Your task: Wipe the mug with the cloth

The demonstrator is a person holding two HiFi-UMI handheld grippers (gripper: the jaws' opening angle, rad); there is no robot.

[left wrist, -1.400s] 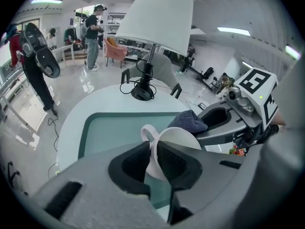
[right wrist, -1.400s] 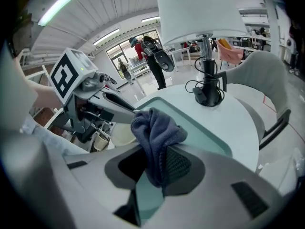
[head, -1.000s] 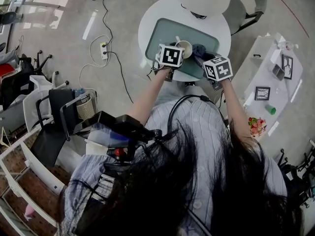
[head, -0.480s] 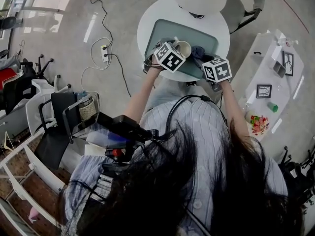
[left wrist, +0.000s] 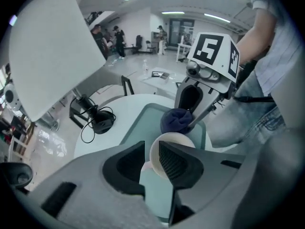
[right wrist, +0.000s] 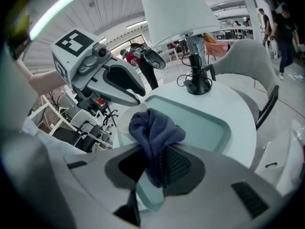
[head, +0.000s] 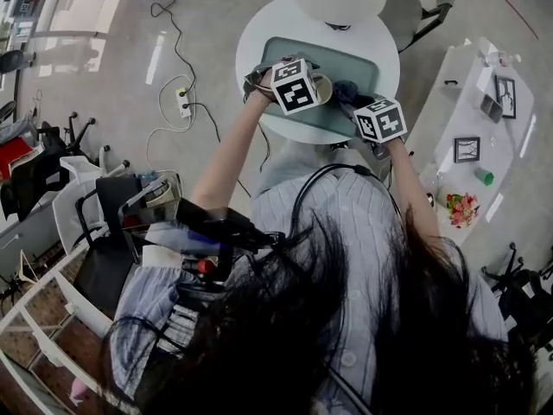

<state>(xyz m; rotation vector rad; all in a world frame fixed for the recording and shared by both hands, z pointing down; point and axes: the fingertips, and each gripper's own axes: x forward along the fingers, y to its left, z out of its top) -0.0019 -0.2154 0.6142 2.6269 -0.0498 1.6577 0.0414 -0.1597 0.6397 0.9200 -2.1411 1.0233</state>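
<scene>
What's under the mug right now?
The green tray lies under the mug, held by the left gripper. Its base is covered, so contact with the tray can't be seen.

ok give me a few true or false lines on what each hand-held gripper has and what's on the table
1. The left hand-held gripper is shut on the mug. True.
2. The cloth is red. False: it is dark blue.
3. The right hand-held gripper grips the cloth. True.
4. The lamp lies on its side in the tray. False: it stands upright on the table, beyond the tray.
5. The tray is green and sits on a round white table. True.
</scene>
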